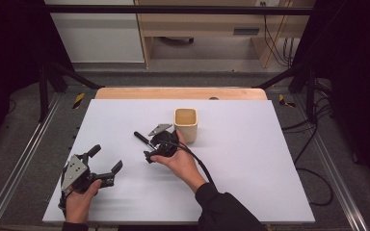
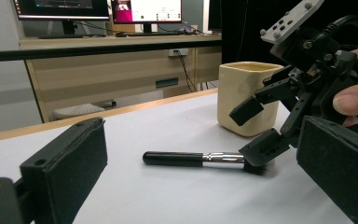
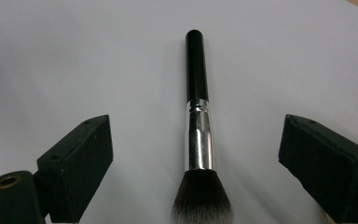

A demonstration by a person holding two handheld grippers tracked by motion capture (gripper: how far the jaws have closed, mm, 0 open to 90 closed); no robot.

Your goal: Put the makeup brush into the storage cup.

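My right gripper [image 3: 196, 163] wide open, straddling makeup brush [image 3: 198, 116] lying flat on table [image 3: 74, 56], pads clear, bristles nearest me.

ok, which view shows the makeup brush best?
The right gripper view: the brush lies lengthwise between the open jaws, with black handle, silver ferrule and bristles sharp. The left gripper view shows it side-on, bristles partly behind the right claw. In the high view it is small.
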